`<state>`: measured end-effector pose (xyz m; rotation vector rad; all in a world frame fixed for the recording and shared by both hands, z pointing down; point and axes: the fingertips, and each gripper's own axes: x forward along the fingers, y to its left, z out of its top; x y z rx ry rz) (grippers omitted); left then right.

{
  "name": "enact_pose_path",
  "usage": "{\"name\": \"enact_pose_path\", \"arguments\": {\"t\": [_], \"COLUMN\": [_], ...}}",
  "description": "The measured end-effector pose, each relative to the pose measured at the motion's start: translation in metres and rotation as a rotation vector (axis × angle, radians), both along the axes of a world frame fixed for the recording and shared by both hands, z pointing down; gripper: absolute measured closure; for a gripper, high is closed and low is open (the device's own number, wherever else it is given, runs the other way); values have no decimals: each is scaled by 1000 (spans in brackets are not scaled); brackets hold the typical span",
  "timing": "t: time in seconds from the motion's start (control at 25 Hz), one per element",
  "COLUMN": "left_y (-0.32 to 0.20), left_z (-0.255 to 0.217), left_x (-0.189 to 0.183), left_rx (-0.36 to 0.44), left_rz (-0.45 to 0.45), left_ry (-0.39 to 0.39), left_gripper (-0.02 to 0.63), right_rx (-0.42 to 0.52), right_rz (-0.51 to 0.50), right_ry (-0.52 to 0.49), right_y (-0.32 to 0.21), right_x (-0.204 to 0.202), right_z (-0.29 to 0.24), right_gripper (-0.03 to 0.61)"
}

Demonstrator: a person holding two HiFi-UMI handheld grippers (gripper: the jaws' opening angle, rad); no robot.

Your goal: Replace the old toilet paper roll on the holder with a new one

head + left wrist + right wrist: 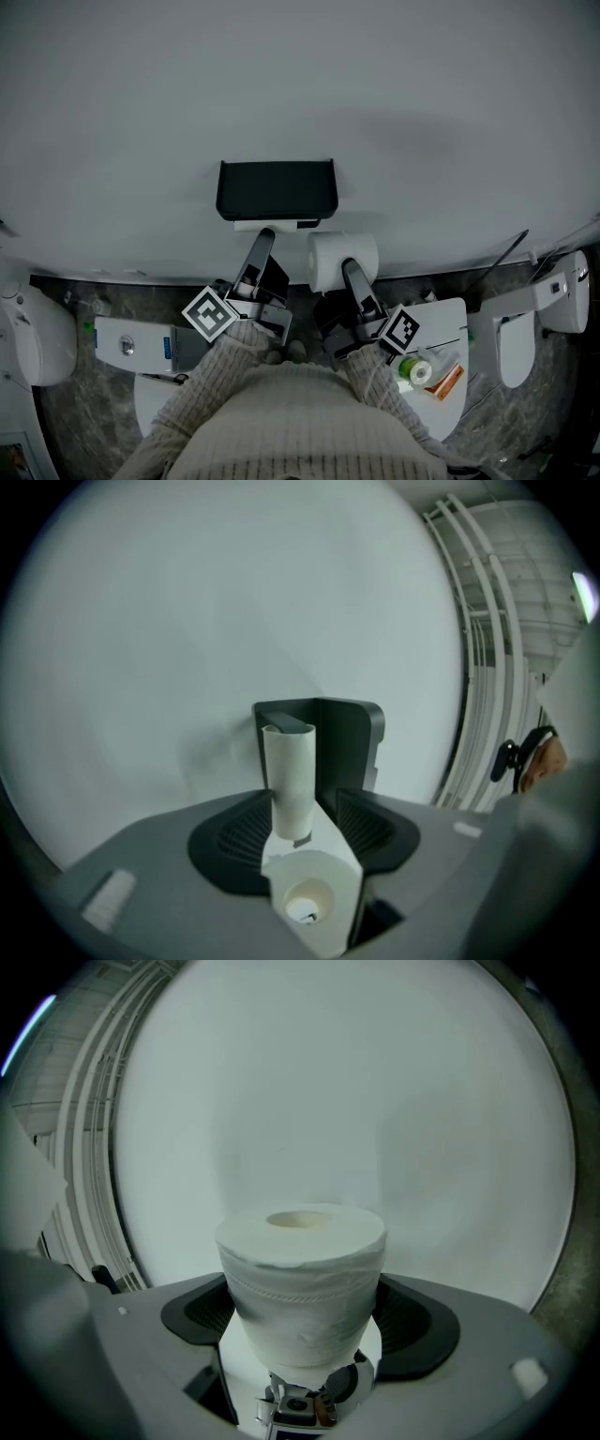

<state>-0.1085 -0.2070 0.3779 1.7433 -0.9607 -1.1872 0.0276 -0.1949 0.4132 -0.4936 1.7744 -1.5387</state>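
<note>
Washroom: wall-mounted toilet-roll holder (pixel 277 188)

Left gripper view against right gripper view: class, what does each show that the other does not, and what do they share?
Only the left gripper view: the black holder and the bare cardboard tube in front of it. The tube stands between the open jaws of the left gripper, which do not press it. Only the right gripper view: the full toilet paper roll, clamped by the right gripper. Both: the plain white wall behind, and pale rails at one edge.
</note>
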Motion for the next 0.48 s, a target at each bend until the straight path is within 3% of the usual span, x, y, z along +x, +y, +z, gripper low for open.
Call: {"name": "enact_pose_path", "arguments": {"t": [0.48], "left_y": [-11], "left_z": [-6], "left_x": [-4], "left_rx": [21], "left_rz": [0], "left_ry": [5], "left_gripper": [403], "right_rx": [18], "right_rz": [20], "right_ry": [-8], "right_y": [-2], "right_x": [2], "right_z": [-2], "right_gripper": [126]}}
